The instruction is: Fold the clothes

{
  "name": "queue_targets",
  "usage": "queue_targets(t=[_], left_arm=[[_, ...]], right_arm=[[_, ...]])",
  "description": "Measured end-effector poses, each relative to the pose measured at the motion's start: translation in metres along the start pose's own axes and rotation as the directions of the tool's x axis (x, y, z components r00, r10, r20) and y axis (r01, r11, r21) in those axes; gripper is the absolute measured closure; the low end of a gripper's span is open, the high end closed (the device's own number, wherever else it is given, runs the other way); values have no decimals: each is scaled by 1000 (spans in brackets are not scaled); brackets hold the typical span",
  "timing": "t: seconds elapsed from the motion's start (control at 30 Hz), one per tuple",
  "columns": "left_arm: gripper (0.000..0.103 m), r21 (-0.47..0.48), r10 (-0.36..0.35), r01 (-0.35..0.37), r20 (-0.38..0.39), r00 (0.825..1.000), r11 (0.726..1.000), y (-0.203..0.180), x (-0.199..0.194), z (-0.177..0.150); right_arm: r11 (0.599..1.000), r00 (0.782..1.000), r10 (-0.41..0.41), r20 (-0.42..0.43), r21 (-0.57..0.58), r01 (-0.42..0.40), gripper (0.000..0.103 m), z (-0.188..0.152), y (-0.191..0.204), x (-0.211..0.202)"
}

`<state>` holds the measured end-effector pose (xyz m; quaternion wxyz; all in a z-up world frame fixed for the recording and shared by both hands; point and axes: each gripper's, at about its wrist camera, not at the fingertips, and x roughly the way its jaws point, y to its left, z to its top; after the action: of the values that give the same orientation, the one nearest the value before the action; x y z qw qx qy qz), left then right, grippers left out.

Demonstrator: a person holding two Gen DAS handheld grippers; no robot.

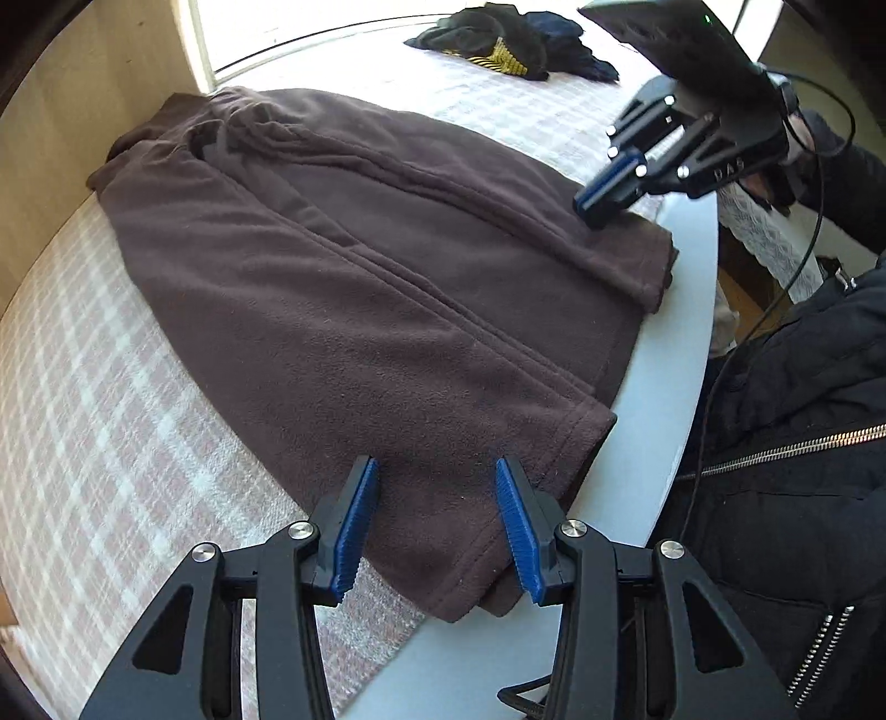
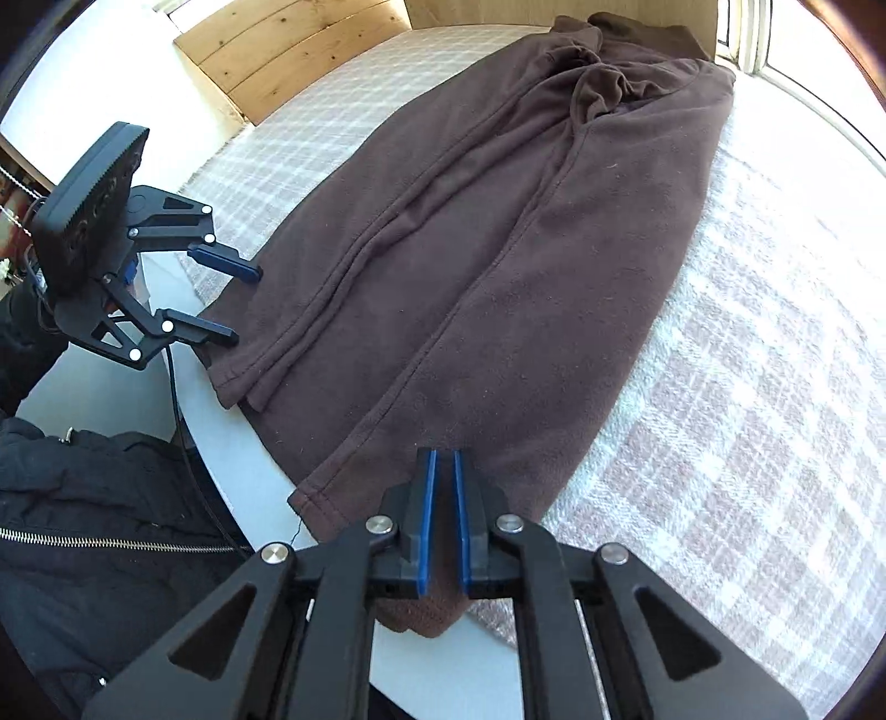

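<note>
A dark brown fleece garment lies lengthwise on a plaid cloth, its hem at the table's near edge. My left gripper is open, its blue pads astride one hem corner without pressing it. The right wrist view shows the left gripper with its fingers spread at the garment's left edge. My right gripper stands over the other hem corner, jaws a narrow slit apart, brown fabric filling the gap. From the left wrist view the right gripper tips down onto that corner.
A white round table carries the plaid cloth. A heap of dark clothes lies at its far side. A person's black zipped jacket is close to the near rim. Wooden panels stand behind.
</note>
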<state>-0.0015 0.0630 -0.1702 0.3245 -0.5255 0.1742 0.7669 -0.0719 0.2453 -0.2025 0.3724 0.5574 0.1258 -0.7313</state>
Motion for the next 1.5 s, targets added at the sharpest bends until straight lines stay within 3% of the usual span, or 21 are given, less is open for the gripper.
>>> queue_targets(t=[0.03,0.1,0.2,0.27,0.37,0.47,0.53,0.67,0.77,0.87,0.93,1.07,1.27,1.37,1.5], left_arm=[[61,24,-19,19,1,1000,1000,0,-5,0],[61,91,-10,8,23,1000,996,1,-19,-4],[55,152,42,-40,-10,999,988,12,-28,-12],[54,124,42,-34,-55,998,992,26,-29,-16],[54,-42,-26,23,-80,996,999,49,-25,-19],[54,-212,-125,116,-31,992,970,60,-28,-14],[54,-252,-163,156,-6,987,955,55,-28,-9],[54,-264,-148,128,-57,987,956,38,-17,-4],[54,-179,-74,62,-65,995,982,20,-17,-5],[54,28,4,-3,-42,999,1000,-4,-23,-13],[54,154,8,-3,-32,999,988,-19,-26,-20],[54,295,9,6,-49,999,955,-33,-21,-22],[54,461,49,-7,-80,996,887,-54,-6,-16],[54,488,63,-2,-109,992,873,-57,3,-15],[54,498,54,16,-125,991,867,-58,9,-10]], right_arm=[[999,999,-33,16,-16,34,88,0,3,-8],[993,995,-97,37,-59,99,69,-4,4,-21],[980,984,-180,4,-85,179,65,-13,0,-28],[975,974,-220,-57,-48,217,65,-15,-2,-22],[988,988,-128,-89,71,134,65,-16,-16,-18],[983,994,-57,-90,168,72,65,-23,-23,-12],[978,995,-36,-92,200,54,65,-31,-23,-9],[970,996,-13,-88,240,34,65,-43,-22,-5],[976,998,-43,-54,209,54,65,-47,-16,-12],[990,997,-76,-20,117,78,65,-51,-4,-21],[997,998,-66,-15,30,66,65,-53,6,-23],[988,998,-57,-30,-146,53,65,-55,24,-18],[968,991,-116,-69,-230,98,65,-63,23,-21],[953,987,-146,-70,-279,121,65,-65,22,-25],[928,990,-125,-67,-361,93,65,-65,35,-26]])
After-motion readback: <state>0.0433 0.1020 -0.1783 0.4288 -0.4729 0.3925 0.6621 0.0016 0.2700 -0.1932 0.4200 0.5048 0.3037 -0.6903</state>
